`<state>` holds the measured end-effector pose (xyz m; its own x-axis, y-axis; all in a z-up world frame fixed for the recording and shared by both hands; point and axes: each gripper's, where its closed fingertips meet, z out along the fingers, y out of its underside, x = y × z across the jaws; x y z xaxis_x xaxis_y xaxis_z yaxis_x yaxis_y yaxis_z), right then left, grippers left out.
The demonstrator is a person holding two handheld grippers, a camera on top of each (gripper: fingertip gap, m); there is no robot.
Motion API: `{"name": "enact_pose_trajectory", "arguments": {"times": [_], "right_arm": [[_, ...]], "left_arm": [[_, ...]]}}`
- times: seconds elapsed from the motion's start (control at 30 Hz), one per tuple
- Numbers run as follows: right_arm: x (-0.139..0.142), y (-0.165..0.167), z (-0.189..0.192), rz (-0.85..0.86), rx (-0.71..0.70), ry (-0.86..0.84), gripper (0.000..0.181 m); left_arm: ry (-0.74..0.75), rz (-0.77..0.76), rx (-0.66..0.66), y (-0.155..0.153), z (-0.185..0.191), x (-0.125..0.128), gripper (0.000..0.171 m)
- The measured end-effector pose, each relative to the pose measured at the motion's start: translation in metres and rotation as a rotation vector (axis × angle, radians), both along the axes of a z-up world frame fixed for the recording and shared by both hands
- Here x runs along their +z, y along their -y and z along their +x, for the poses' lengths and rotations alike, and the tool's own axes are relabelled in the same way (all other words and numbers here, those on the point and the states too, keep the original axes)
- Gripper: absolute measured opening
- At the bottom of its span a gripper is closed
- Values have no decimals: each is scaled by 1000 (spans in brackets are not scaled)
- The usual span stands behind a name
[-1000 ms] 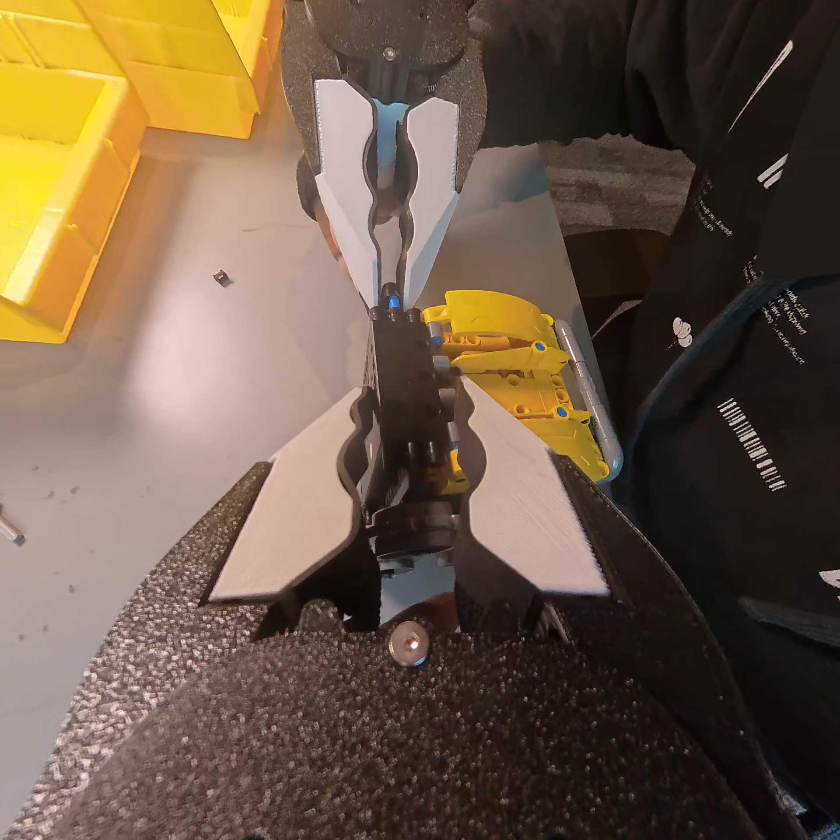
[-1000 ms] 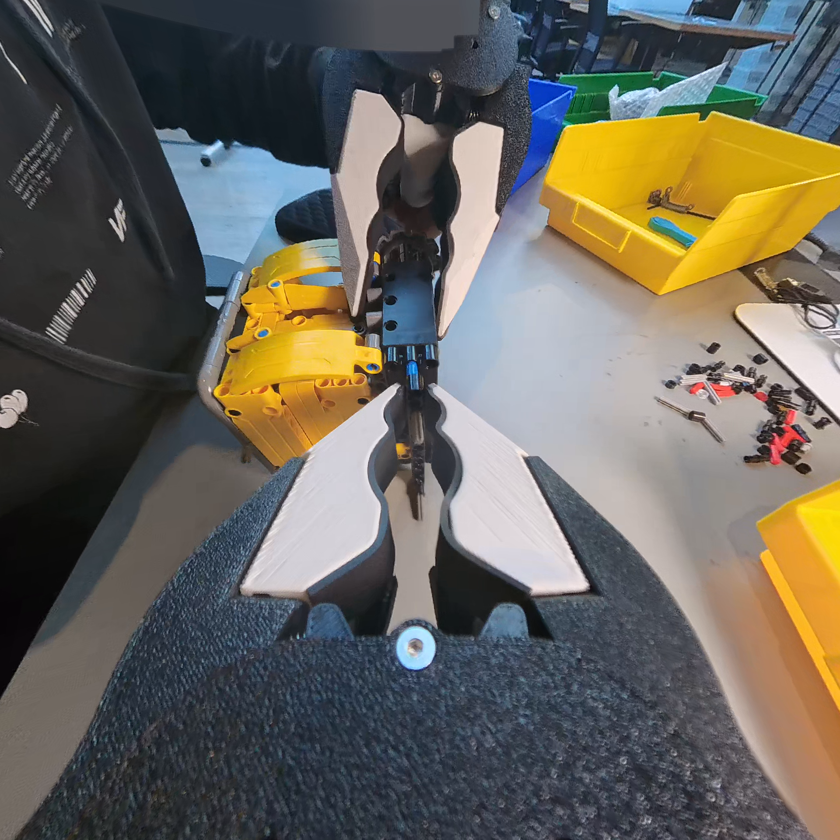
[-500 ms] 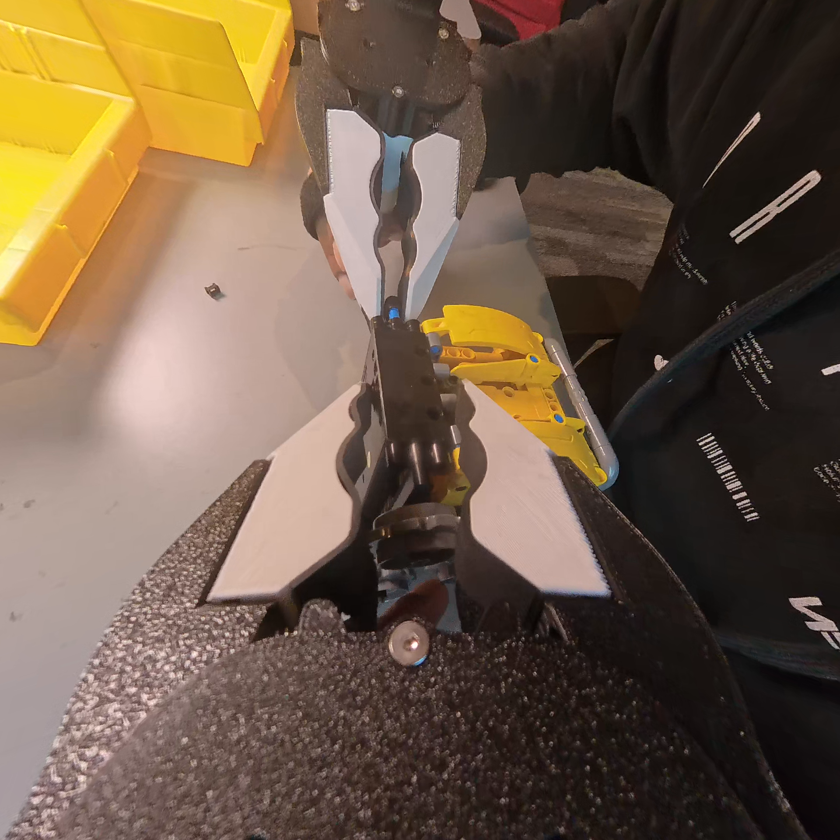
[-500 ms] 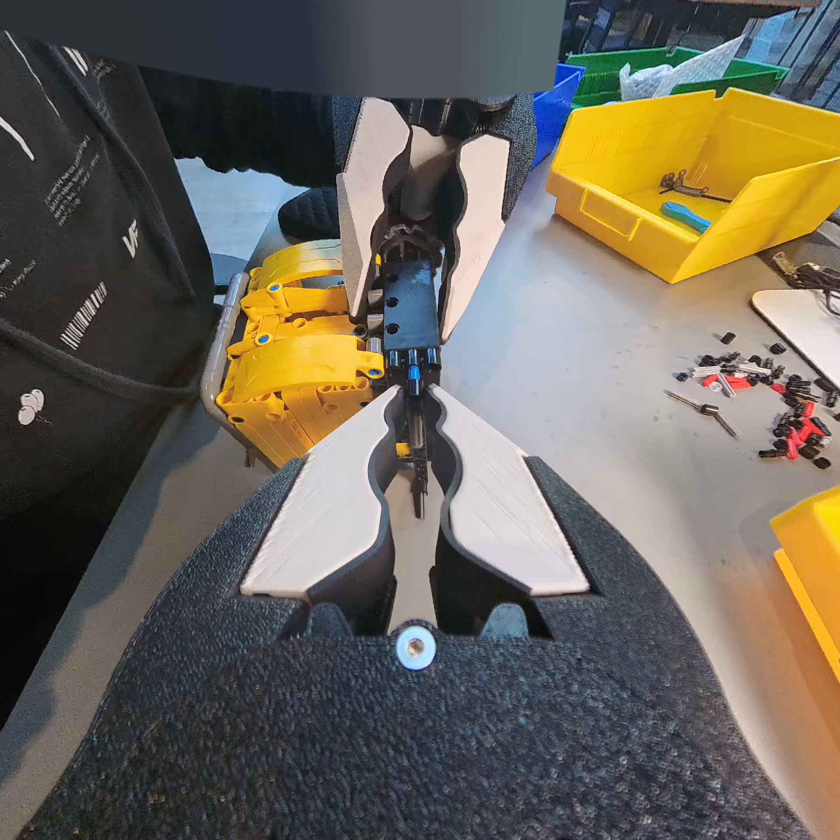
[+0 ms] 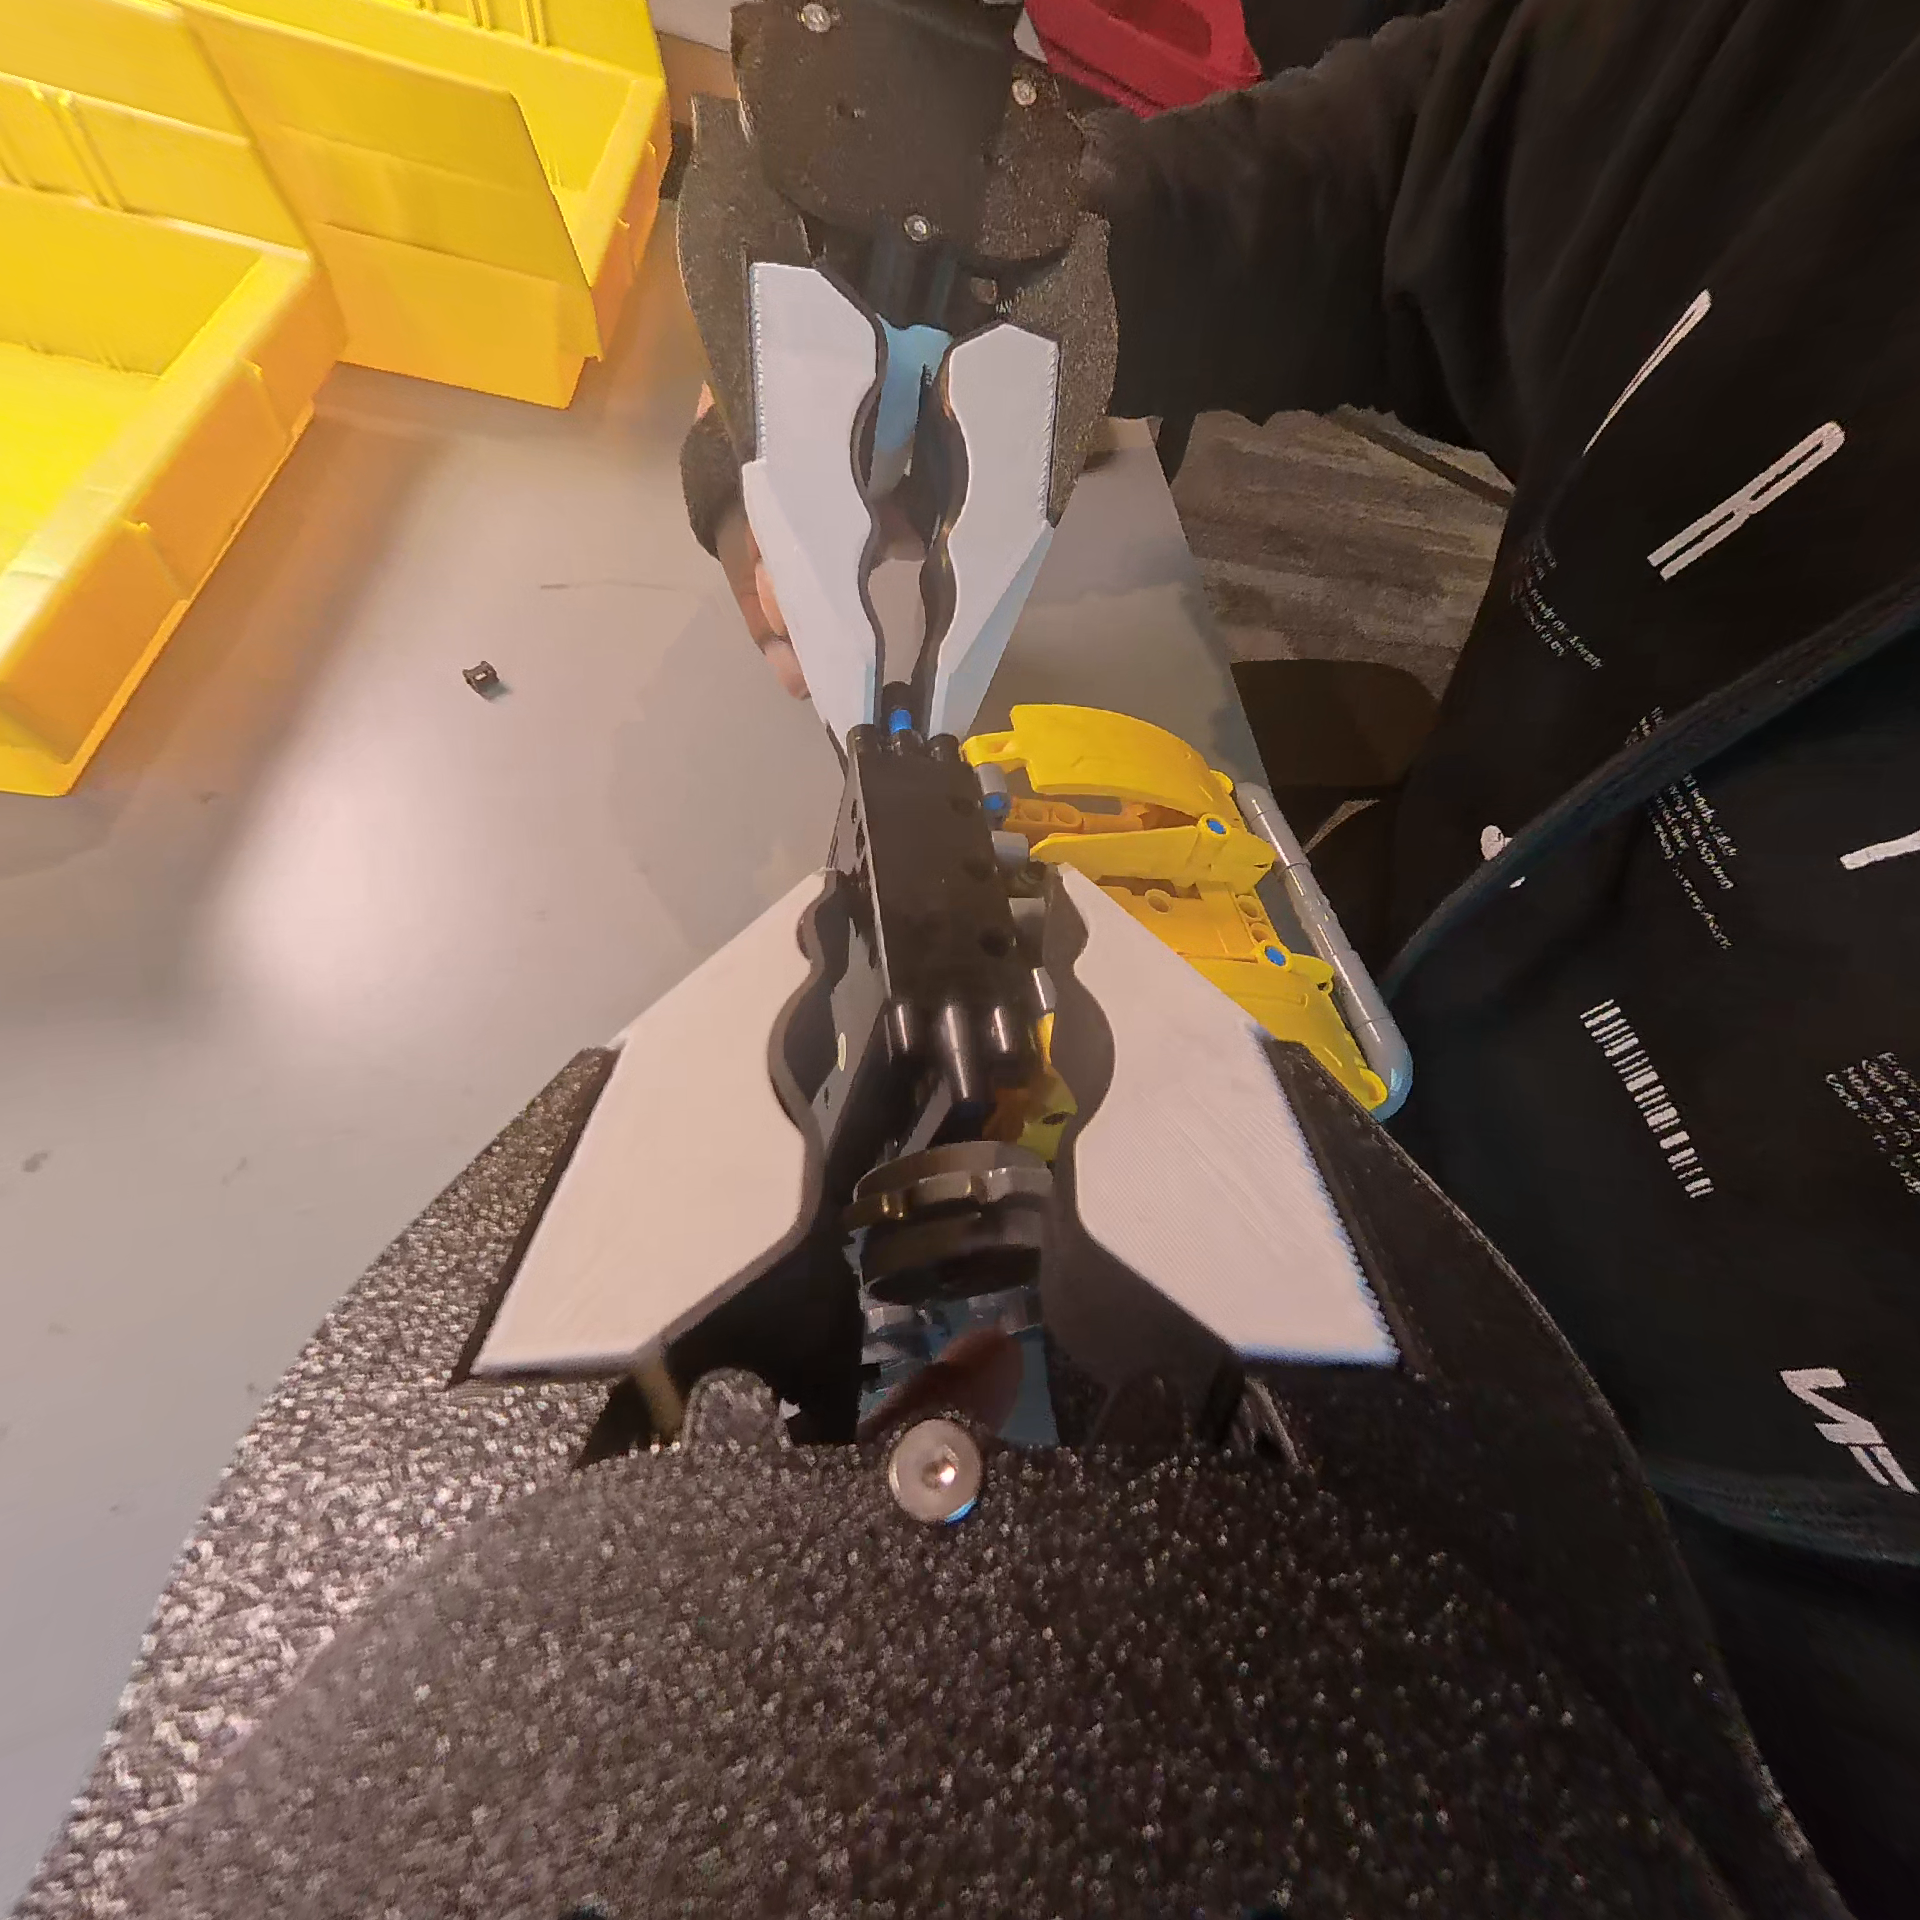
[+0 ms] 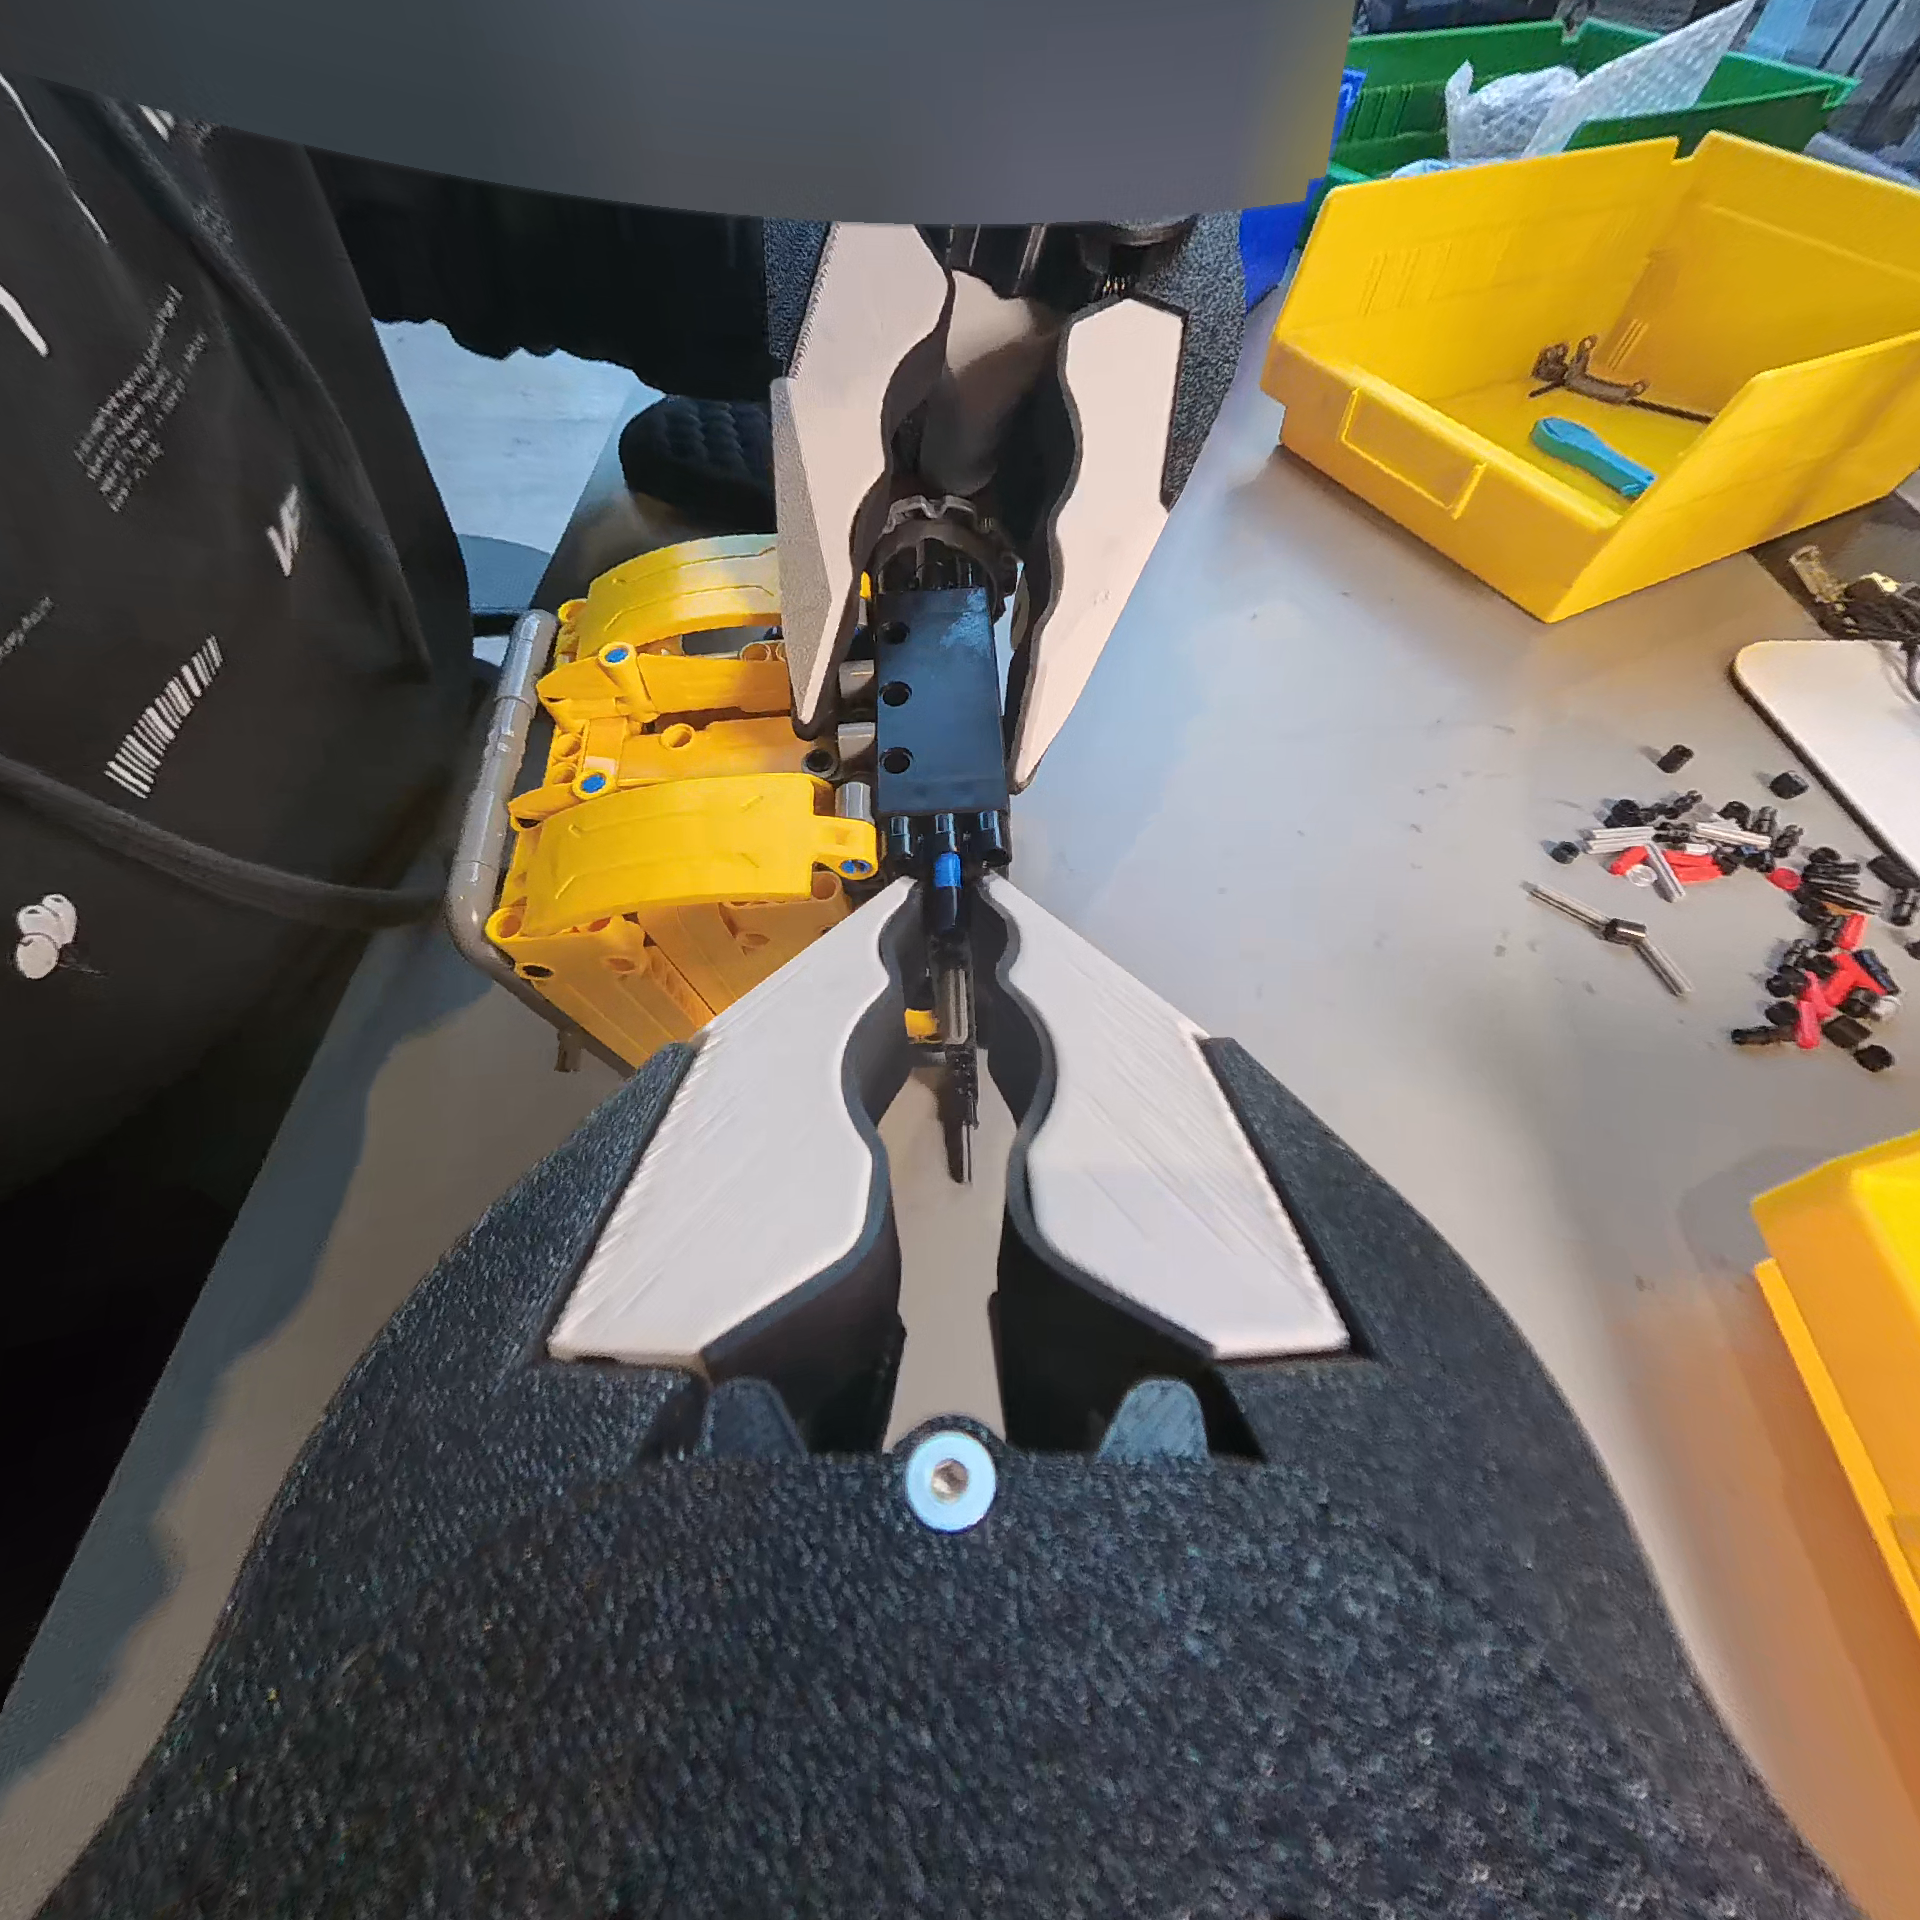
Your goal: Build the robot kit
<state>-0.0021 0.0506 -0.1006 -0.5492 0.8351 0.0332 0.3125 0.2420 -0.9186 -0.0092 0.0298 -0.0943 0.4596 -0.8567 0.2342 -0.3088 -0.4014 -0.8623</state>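
Left tool (image 5: 940,935): clamped across the black block (image 5: 925,862) of a brick-built model, with a dark gear (image 5: 940,1184) sitting deep in the throat behind the block. Block is held up off the counter (image 6: 1299,935).
Right tool (image 6: 948,894): pinched nearly shut on a thin rod (image 6: 951,1018) with a blue tip, and the tip meets the block's near end face.
Yellow curved panels (image 6: 675,831) hang off the block on the person's side.
My read: rod looks in line with the block's long axis. The left grip sits square on the flat sides, so it should resist twist. The rod grip is only at the tips, so side load would likely skew it.

Surroundings, relative to the block:
- grey counter beneath
- open yellow bin (image 6: 1558,312) beyond it, green bin (image 6: 1558,73) farther back
- scatter of black, red and grey small parts (image 6: 1766,914) well off to the side away from the person
- more yellow bins (image 5: 312,260) and one stray black piece (image 5: 481,675) on the counter in the left wrist view
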Motion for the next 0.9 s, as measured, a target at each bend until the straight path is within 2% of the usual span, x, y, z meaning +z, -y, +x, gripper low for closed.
{"name": "enact_pose_trajectory", "arguments": {"times": [0.13, 0.3, 0.37, 0.5, 0.9], "right_arm": [[4, -3, 3, -110, -10, -38, 17], [1, -11, 0, -151, -29, -53, 15], [4, -15, -6, -196, -48, -66, 8], [9, -21, -18, -259, -46, -56, 7], [9, -28, -25, -465, 8, -32, 7]], "left_arm": [[47, -9, 6, 0, -2, 1, 35], [181, -65, 41, -7, -15, 7, 35], [249, -98, 47, -9, -20, 10, 35], [388, -156, 69, -16, -32, 14, 35], [522, -203, 82, -23, -41, 15, 36]]}}
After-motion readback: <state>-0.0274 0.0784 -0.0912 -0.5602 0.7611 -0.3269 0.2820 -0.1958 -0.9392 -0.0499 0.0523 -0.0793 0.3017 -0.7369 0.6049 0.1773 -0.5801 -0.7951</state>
